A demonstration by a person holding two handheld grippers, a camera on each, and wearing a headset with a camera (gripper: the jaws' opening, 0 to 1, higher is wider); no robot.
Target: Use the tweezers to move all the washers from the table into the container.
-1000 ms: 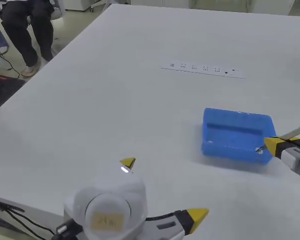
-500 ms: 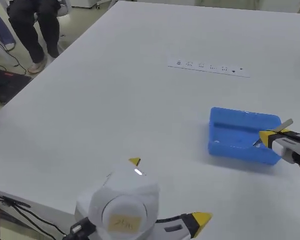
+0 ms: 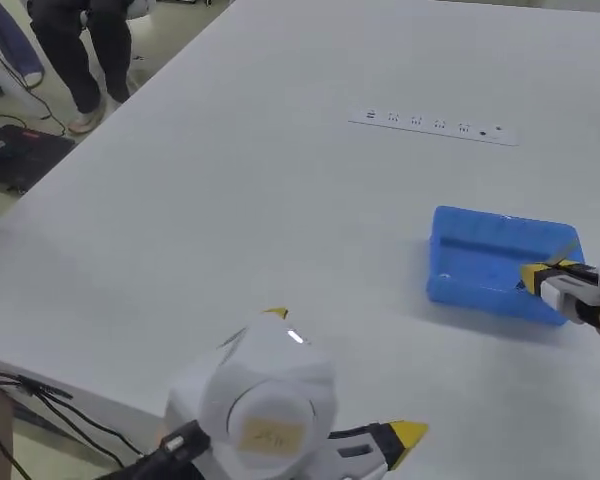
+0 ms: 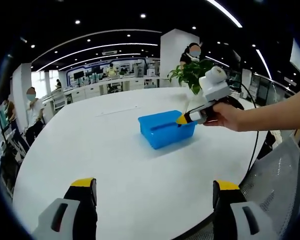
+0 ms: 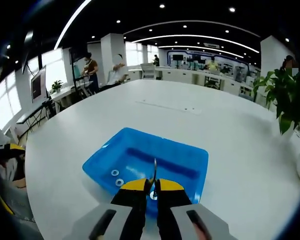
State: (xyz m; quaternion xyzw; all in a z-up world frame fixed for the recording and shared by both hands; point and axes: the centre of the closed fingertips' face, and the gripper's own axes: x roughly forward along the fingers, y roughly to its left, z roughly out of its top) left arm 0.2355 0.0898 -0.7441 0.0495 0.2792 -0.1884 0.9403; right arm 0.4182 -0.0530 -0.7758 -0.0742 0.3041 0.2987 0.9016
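As far as I can judge you're well into the task, so here's the state from the jaws out: your right gripper (image 5: 151, 186) has its jaws pressed together on the tweezers (image 5: 154, 172). Their thin tips stick out over the floor of the blue container (image 5: 187, 162). Two washers (image 5: 114, 172) lie on that floor just left of the tips, close together. Something small and shiny sits right between the jaw tips; can't tell if it's a third washer or part of the tweezers, so treat the current load as unconfirmed. Head view puts your right gripper at the container's near right corner, tips inside the rim. Left gripper (image 4: 152, 186): jaws wide apart, nothing between them, touching nothing, hovering above the near edge of the table (image 3: 230, 180), well apart from the container. Whether any washers remain on the white tabletop I can't tell; they'd be too small to see at that range. Power strip (image 3: 435, 127) lies beyond the container, not involved. Judgement: at least two are in. What's left is dropping anything held in the tweezers, plus a sweep of the table near you.
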